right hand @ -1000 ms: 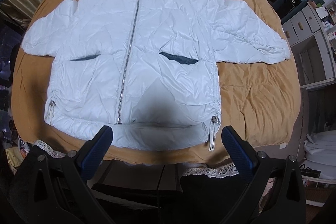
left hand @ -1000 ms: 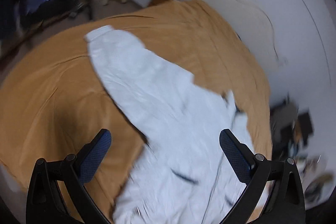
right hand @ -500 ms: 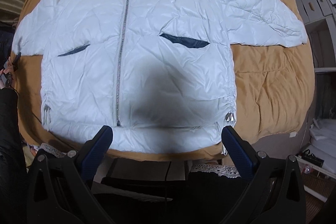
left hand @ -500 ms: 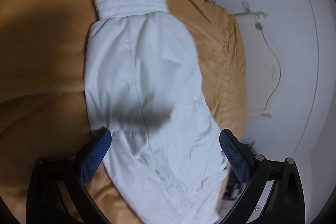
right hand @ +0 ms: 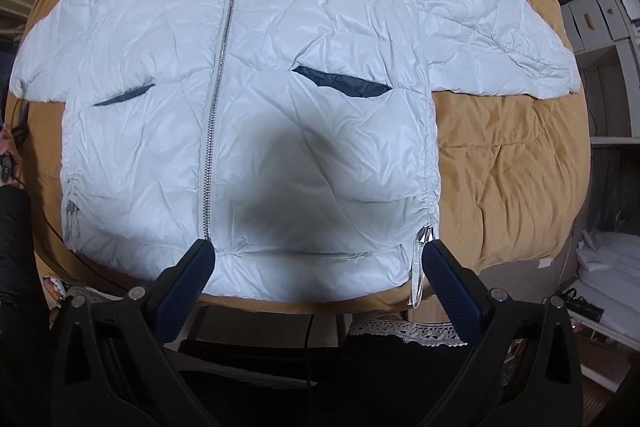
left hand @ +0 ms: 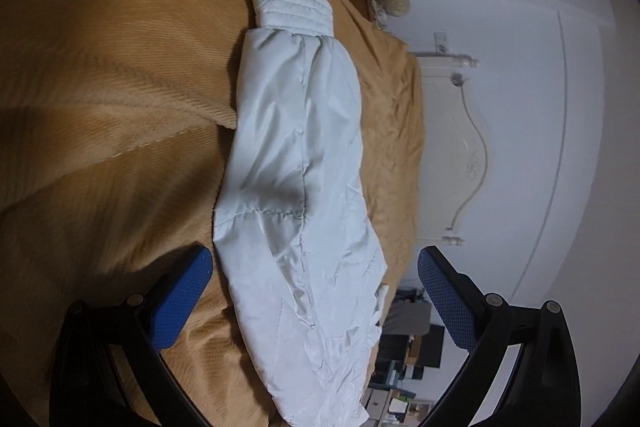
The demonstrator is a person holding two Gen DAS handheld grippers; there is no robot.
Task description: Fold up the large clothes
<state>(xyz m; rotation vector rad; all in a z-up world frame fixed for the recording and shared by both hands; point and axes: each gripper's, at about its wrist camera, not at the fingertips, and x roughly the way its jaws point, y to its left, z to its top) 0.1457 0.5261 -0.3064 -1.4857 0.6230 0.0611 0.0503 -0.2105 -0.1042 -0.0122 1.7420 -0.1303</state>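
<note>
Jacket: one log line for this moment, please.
jacket: flat on bed, zipped, unfolded | left tool: open, over sleeve | right tool: open, at hem | nothing gripped

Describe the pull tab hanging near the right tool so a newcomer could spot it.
Start at the tan bedspread and the white puffer jacket spread flat on it. Follow the hem to the gathered side seam nearest the right tool. The tab dangles there past the hem: a shiny, translucent strip, unlike the metal centre zipper.
</note>
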